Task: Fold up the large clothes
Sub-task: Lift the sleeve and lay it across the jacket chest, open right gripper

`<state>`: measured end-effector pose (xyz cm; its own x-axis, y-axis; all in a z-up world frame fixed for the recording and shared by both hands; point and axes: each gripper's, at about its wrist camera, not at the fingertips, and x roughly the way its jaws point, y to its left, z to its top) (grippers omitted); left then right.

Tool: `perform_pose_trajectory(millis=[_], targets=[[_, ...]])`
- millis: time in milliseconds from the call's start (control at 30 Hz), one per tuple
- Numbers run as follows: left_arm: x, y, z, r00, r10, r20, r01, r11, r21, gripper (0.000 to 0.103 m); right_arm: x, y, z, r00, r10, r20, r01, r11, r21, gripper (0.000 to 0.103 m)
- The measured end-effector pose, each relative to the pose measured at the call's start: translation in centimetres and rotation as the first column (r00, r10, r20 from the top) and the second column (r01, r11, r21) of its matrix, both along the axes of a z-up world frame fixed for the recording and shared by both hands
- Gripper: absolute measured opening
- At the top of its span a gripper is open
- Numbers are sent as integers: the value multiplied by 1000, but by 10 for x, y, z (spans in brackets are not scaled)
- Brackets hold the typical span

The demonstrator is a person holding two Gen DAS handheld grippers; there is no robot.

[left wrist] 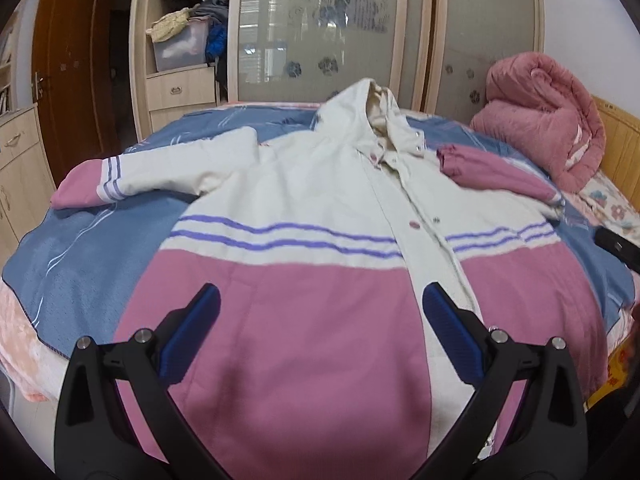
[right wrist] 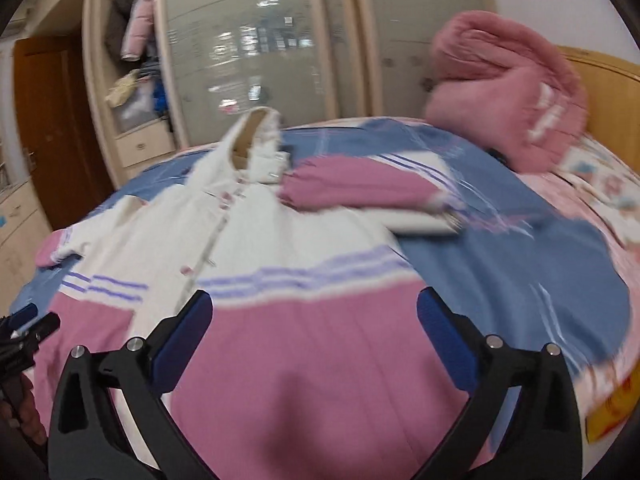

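Garment: hooded coat [left wrist: 320, 184], cream above, pink below, lying front-up on the blue bedspread [left wrist: 80, 256], hood toward the wardrobe [left wrist: 320, 40].
Sleeves: right sleeve [right wrist: 360, 188] already folded across the chest, pink cuff near the collar; left sleeve [left wrist: 152, 172] out flat to the side, not yet folded.
Left gripper [left wrist: 320, 308]: fingers spread wide, nothing between them, hovering over the pink hem panel beside the button placket.
Right gripper [right wrist: 314, 316]: fingers wide apart and empty, above the pink lower panel on the coat's right half; this view is blurred.
Step in hand (judgement): first sleeve fold appears done; both grippers free, between grasps.
Next move calls for (judgement): taking the left cuff, carrying it across the chest to mirror the other sleeve, then folding hem toward hood.
Caution: thick padded fabric may spring back.
Elsewhere: rolled pink quilt [left wrist: 544, 128] by the headboard, apart from the coat.
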<state>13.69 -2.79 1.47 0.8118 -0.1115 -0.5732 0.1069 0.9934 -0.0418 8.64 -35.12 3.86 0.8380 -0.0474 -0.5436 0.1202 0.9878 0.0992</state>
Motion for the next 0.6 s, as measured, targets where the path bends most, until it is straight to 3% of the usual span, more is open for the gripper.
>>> perform_pose_trajectory(millis=[200, 333, 600], targets=[[-9, -11, 0, 997, 40, -63, -38, 999, 35, 101, -20, -1, -9, 1000, 1, -9, -2, 999, -40, 102], [-26, -9, 6, 998, 57, -13, -57, 998, 30, 101, -22, 3, -13, 1000, 21, 11, -20, 998, -53, 102], [-38, -11, 3, 997, 68, 19, -70, 990, 126, 101, -17, 1, -18, 1000, 18, -4, -18, 998, -65, 102]])
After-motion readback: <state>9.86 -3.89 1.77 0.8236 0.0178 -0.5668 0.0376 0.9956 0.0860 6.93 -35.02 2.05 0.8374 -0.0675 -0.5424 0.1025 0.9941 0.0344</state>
